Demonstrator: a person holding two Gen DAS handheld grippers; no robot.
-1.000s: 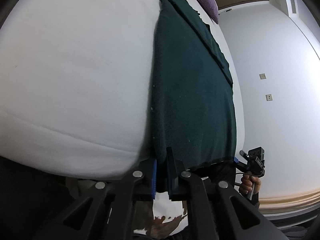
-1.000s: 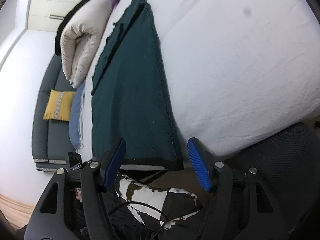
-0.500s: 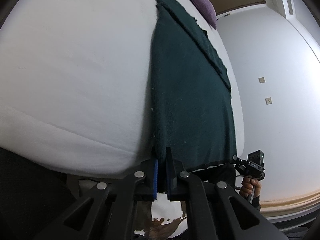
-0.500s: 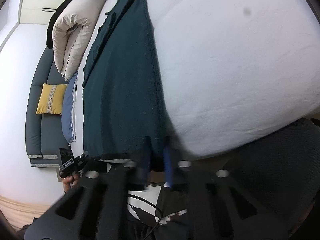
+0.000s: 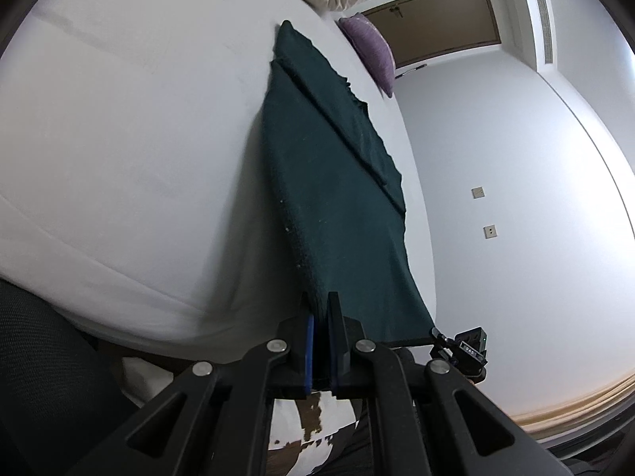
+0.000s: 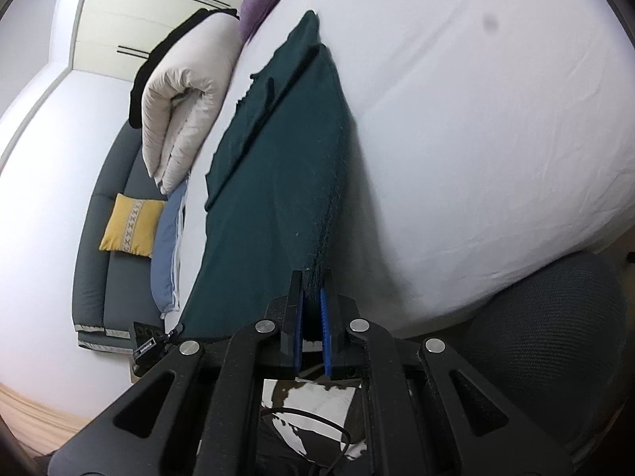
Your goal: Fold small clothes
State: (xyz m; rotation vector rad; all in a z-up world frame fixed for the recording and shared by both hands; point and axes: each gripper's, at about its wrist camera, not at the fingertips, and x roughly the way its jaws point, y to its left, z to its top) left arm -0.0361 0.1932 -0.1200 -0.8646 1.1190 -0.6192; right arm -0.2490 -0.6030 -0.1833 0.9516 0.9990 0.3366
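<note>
- The white bed (image 5: 119,150) is taking up most of both views, and I'm seeing loads of bare sheet on either side of the cloth, so plenty of room to swing it over.
- The dark green garment (image 5: 337,198) is lying stretched down the mattress, its far end flat with a folded strip across it, its near hem coming up off the bed's front edge.
- The rolled beige duvet (image 6: 186,103) and purple pillow (image 6: 266,0) are sitting beyond the far end, well apart from my tongs.
- Only the right camera is picking up the grey sofa (image 6: 103,238) with its yellow cushion (image 6: 131,224); only the left one is getting the brown door (image 5: 436,20) and wall sockets.
- My left gripper (image 5: 320,317) is pinching the hem's left corner, pads tight on the fabric.
- My right gripper (image 6: 313,297) has just been closing and is now clamping the fringed right corner.
- Each camera is catching the other gripper at the hem's opposite end.
</note>
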